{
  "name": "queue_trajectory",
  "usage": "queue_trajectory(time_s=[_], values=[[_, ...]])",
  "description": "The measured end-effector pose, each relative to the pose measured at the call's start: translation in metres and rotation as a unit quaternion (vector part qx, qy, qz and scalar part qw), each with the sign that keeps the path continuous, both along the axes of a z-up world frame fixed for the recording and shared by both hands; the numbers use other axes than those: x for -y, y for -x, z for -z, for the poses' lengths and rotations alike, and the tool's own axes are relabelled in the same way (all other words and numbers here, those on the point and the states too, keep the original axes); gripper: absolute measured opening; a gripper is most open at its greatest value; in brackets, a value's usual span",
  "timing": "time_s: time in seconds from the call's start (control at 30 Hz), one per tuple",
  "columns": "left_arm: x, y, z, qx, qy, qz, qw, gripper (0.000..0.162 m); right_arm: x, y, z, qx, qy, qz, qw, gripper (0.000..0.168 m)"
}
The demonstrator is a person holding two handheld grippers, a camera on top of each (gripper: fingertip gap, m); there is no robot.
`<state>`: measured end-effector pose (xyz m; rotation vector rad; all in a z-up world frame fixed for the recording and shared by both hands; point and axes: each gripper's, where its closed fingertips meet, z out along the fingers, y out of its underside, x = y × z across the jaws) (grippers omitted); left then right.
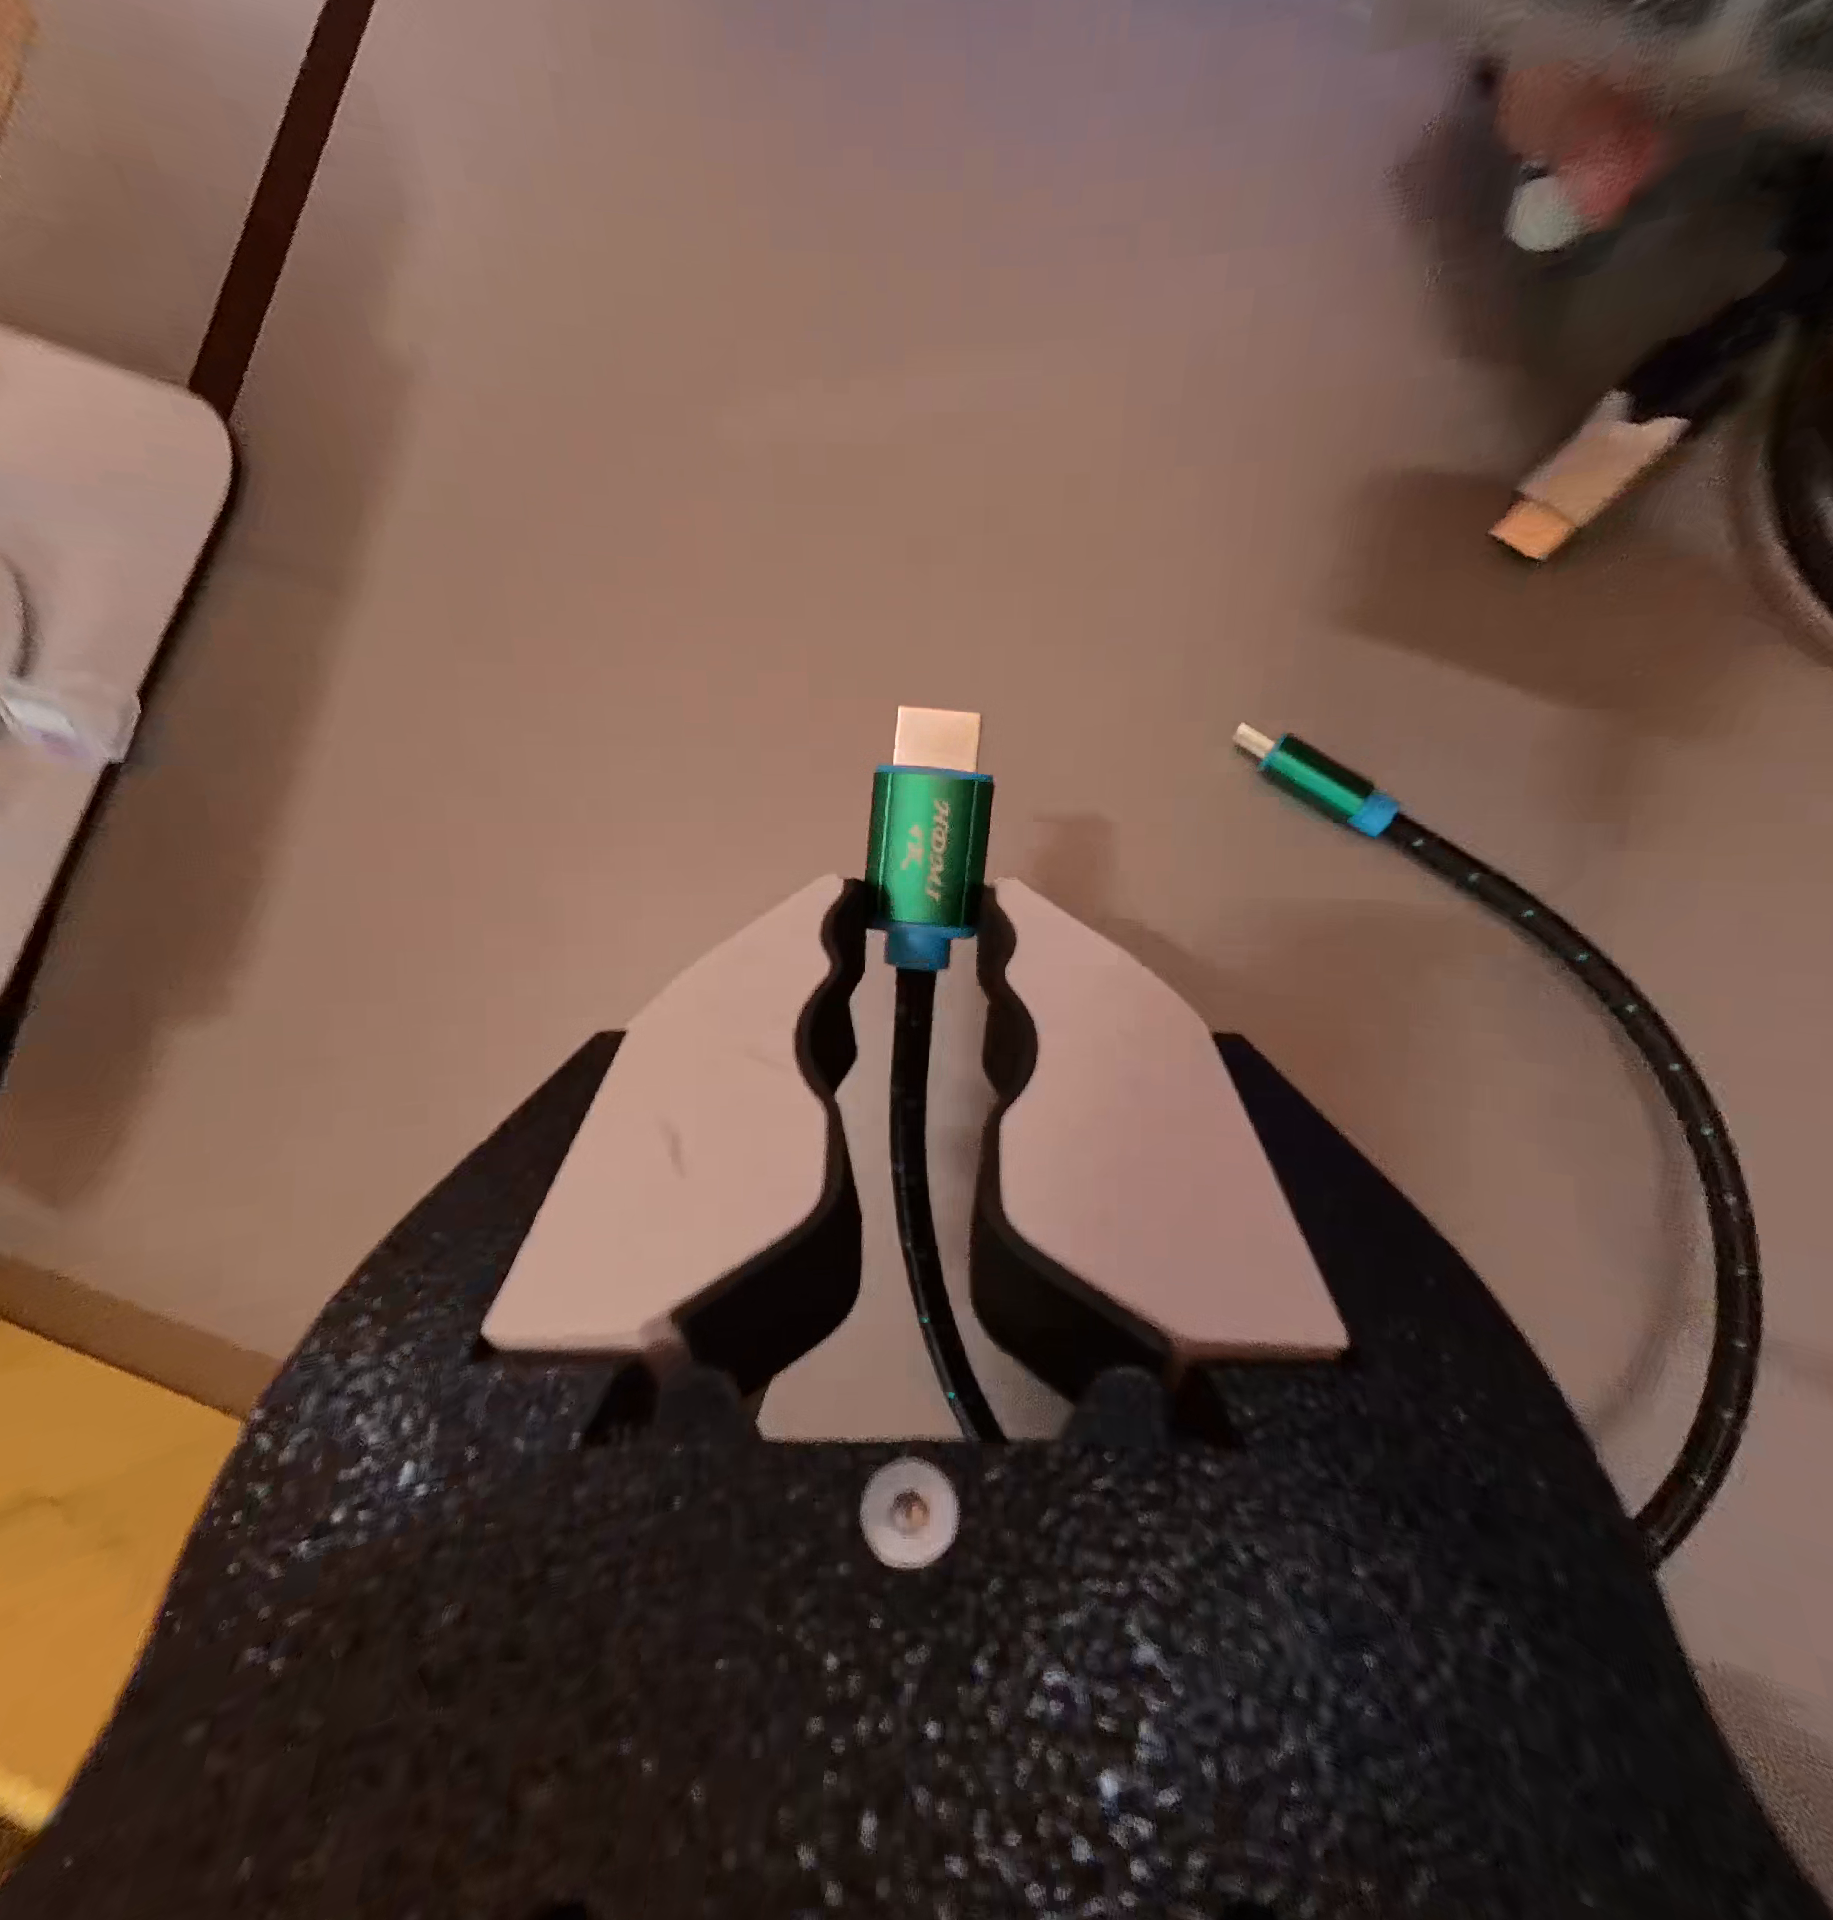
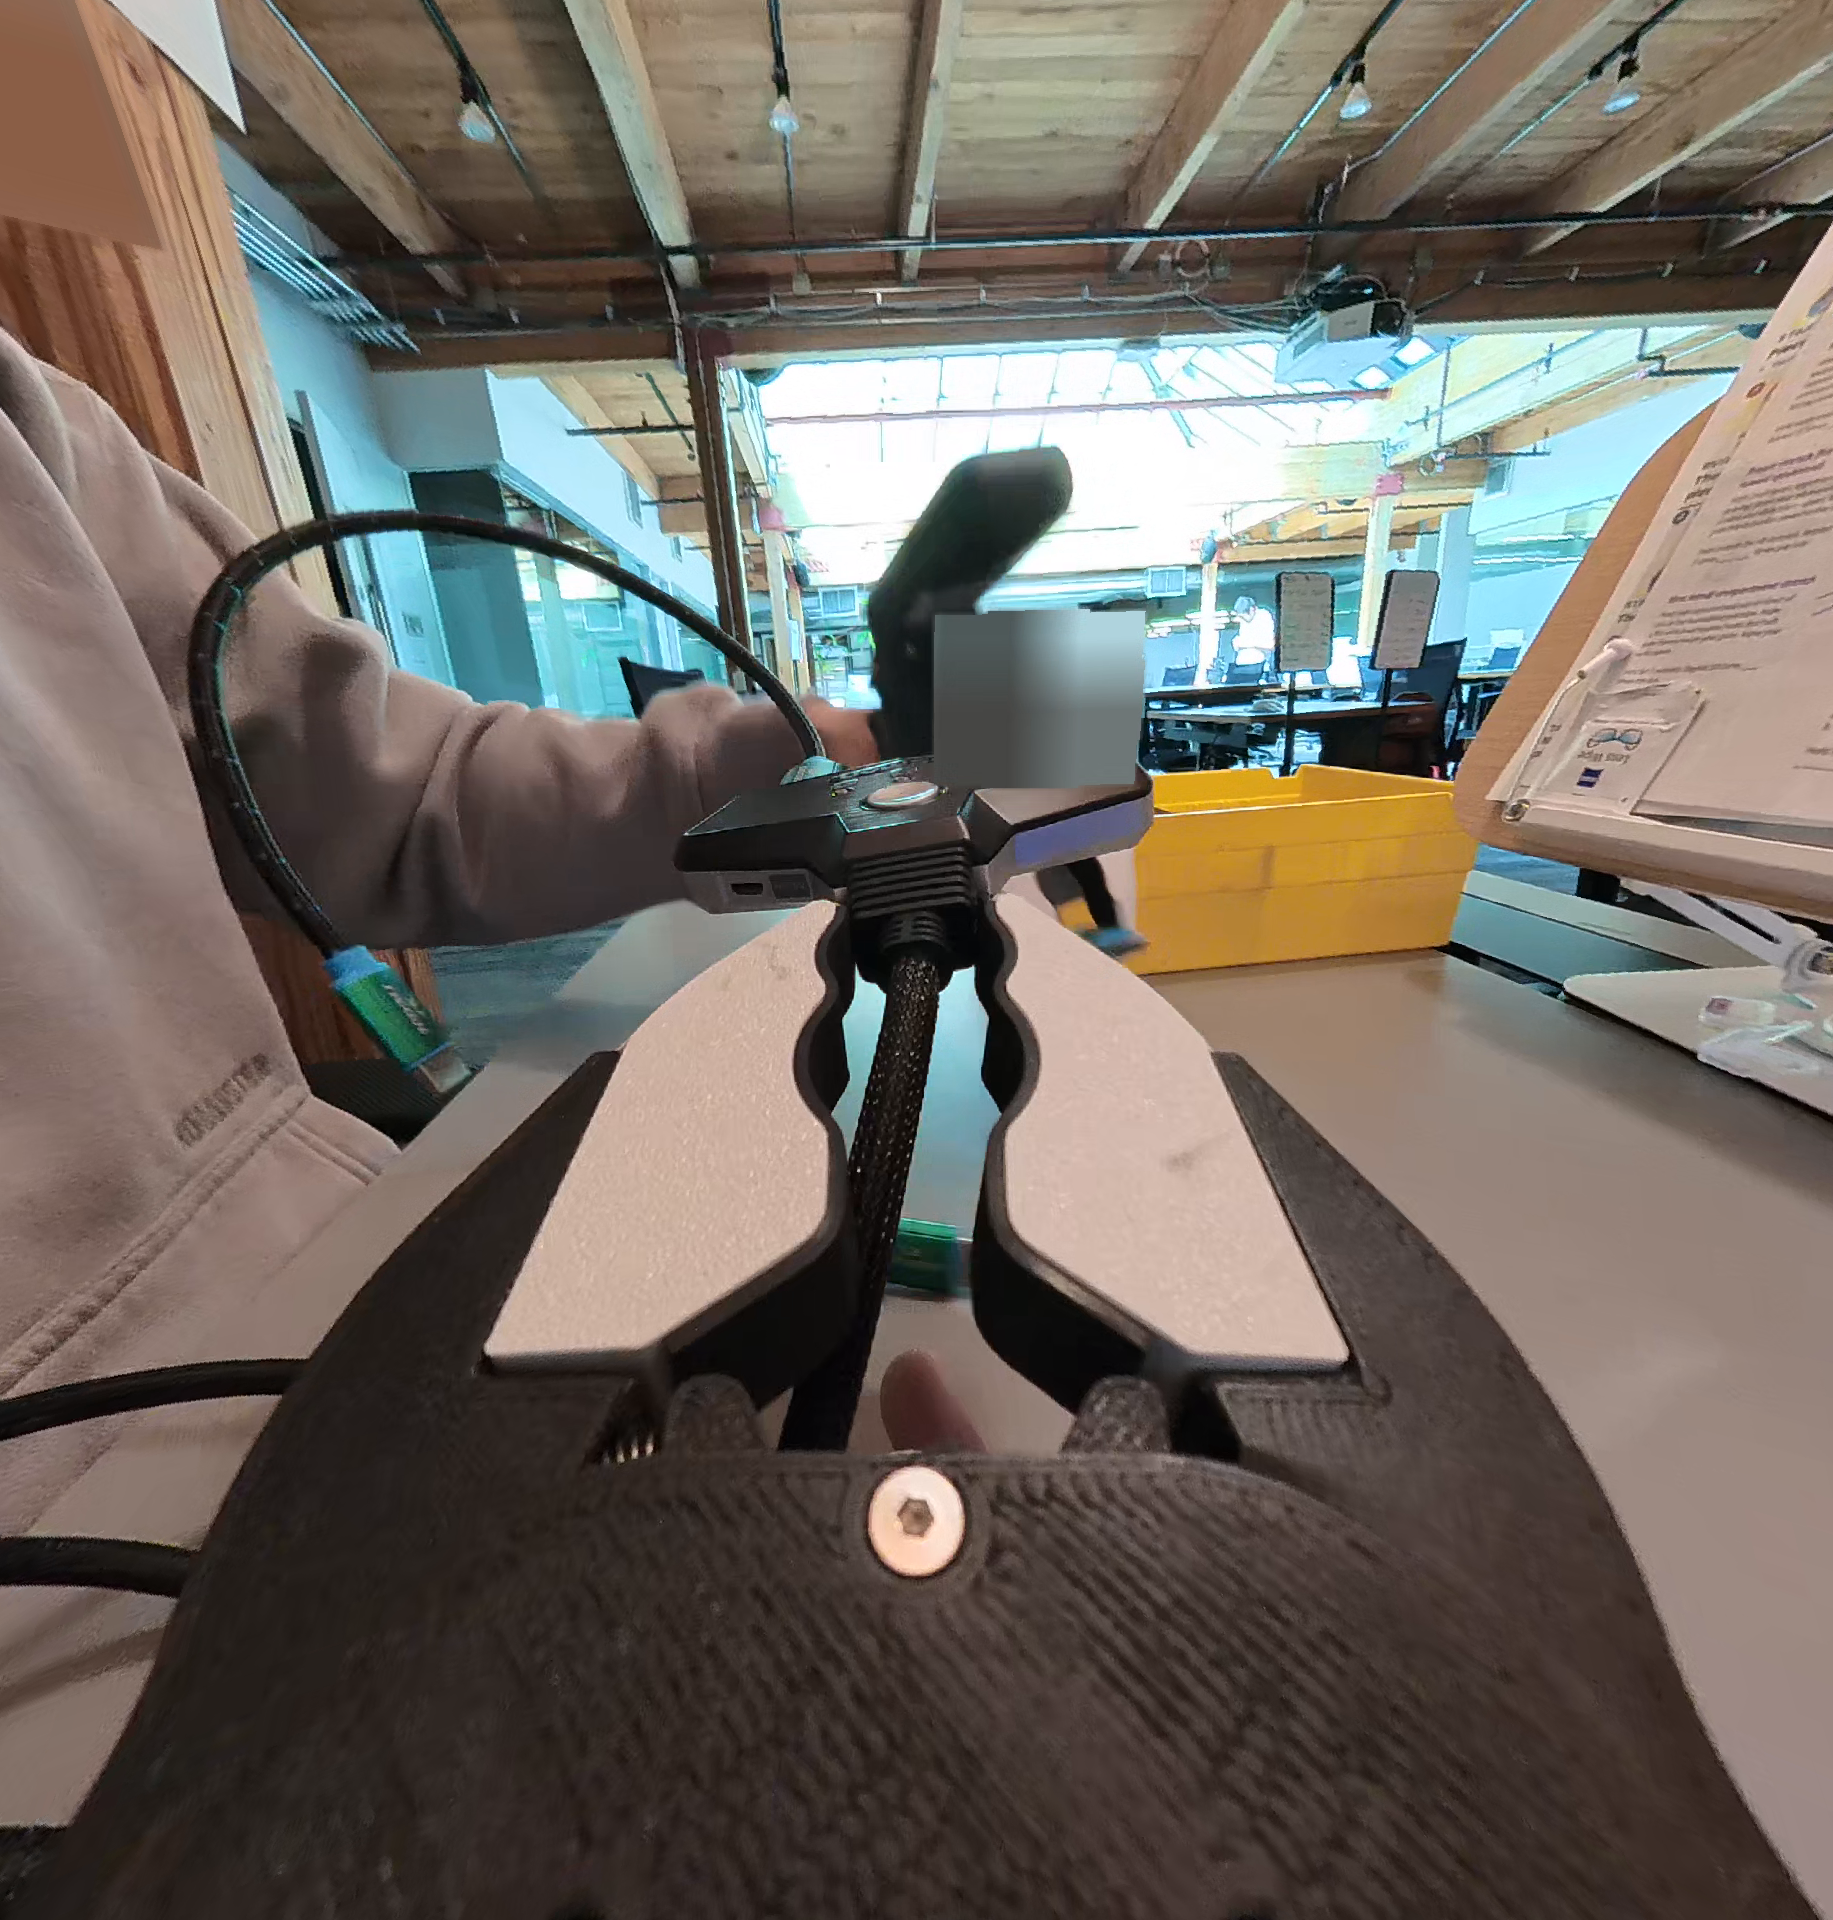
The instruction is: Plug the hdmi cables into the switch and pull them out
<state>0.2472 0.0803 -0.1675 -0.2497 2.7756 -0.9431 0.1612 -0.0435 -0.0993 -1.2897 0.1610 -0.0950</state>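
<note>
In the left wrist view my left gripper (image 1: 927, 896) is shut on a green HDMI plug (image 1: 927, 847). Its gold tip points forward over the grey table (image 1: 683, 416), and its black braided cable (image 1: 917, 1143) runs back between the fingers. In the right wrist view my right gripper (image 2: 912, 920) is shut on the black ribbed cable collar (image 2: 909, 883) of the black and grey HDMI switch (image 2: 891, 821), which sits just ahead of the fingertips. The left gripper (image 2: 953, 561) shows blurred beyond the switch, apart from it.
A second small green connector (image 1: 1317, 774) on a braided cable lies to the right. A blurred silver plug (image 1: 1587, 478) sits at the upper right. A green plug (image 2: 398, 1013) hangs by a grey sleeve (image 2: 424, 769). A yellow bin (image 2: 1296, 873) and a document stand (image 2: 1722, 644) are on the right.
</note>
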Motion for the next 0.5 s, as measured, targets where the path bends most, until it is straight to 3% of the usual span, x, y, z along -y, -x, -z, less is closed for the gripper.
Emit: queue_trajectory(time_s=[0.27,0.5], values=[[0.021,0.048,-0.058,-0.022,-0.057,0.106,0.993,0.02,-0.002,0.005,-0.002,-0.004,-0.011,-0.021,1.0,0.022],[0.028,0.05,-0.073,0.005,-0.128,0.111,0.986,0.02,-0.003,0.008,-0.003,-0.006,-0.015,-0.034,0.999,0.022]])
